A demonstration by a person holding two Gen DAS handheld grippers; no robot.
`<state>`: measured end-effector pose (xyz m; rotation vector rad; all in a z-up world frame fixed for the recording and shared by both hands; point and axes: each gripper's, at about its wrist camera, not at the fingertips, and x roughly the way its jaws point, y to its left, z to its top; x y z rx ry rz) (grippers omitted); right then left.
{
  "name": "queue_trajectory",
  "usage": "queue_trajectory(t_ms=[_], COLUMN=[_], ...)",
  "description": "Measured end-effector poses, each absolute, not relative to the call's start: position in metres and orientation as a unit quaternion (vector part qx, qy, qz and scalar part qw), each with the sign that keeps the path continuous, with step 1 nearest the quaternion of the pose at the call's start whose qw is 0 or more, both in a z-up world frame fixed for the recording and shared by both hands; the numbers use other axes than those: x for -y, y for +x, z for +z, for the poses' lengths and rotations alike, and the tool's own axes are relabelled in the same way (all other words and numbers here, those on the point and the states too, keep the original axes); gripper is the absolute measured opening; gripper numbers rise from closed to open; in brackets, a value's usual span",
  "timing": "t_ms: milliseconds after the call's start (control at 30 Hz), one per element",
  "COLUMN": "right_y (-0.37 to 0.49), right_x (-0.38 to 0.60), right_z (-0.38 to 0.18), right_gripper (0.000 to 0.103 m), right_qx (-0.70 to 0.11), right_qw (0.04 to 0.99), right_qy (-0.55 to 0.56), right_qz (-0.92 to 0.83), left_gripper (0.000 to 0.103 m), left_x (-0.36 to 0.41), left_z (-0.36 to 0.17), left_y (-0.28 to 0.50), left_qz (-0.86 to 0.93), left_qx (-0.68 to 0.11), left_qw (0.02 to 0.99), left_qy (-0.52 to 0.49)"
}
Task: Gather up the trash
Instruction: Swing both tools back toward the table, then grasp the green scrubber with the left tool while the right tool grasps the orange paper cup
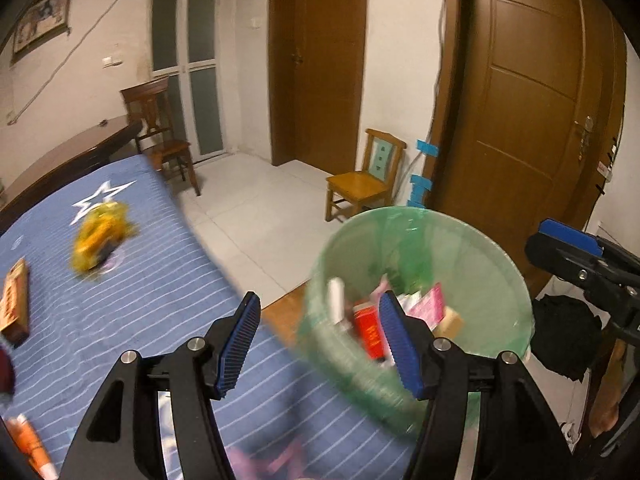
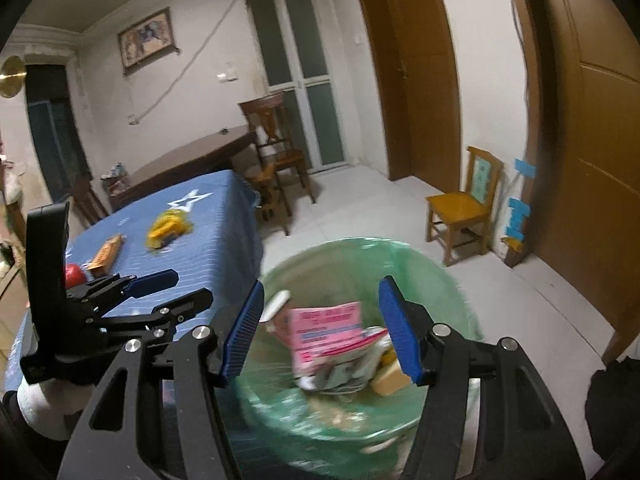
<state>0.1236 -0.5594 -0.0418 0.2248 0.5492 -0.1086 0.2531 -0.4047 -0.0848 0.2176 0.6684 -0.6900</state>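
Empty left gripper [image 1: 320, 336] fingers [image 1: 240, 344] apart — blurred bin [image 1: 500, 240] contents behind

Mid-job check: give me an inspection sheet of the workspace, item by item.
Surface: table under a blue striped cloth with a white star.
Job's things: green-lined trash bin beside the table, holding a pink leaflet, a red box and other scraps. On the cloth: yellow wrapper, orange-brown box, orange tube, a red item.
Clutter: purple blur at the near cloth edge, unclear.
Grippers: left tongs open and empty, at the table edge by the bin; right tongs open and empty above the bin.
Cables: a line runs up the back wall.
Surroundings: wooden chairs, brown doors, tiled floor.
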Motion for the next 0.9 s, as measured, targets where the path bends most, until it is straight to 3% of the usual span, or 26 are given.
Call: queue_trajectory(t_ms=[333,700,900], right_y=[0.147,0.170,0.180], right_x=[0.471,0.374,0.323], right_z=[-0.042,-0.064,-0.077], right_gripper=[0.060,0.061,0.063], right_qx=[-0.287,-0.336,-0.362], right_qw=[0.953,0.930,0.912], right_qy=[0.079,0.047,0.030], right_qz=[0.050,0.144,0.191], left_gripper=[0.063,0.063,0.063], left_x=[0.237,0.018,-0.058], left_z=[-0.069,-0.088,-0.093], left_y=[0.263,0.308,0.333], left_qz=[-0.238,-0.137,-0.118], left_qx=[-0.335,-0.397,-0.421], left_qw=[0.910,0.905,0.897], left_qy=[0.063,0.066,0.062])
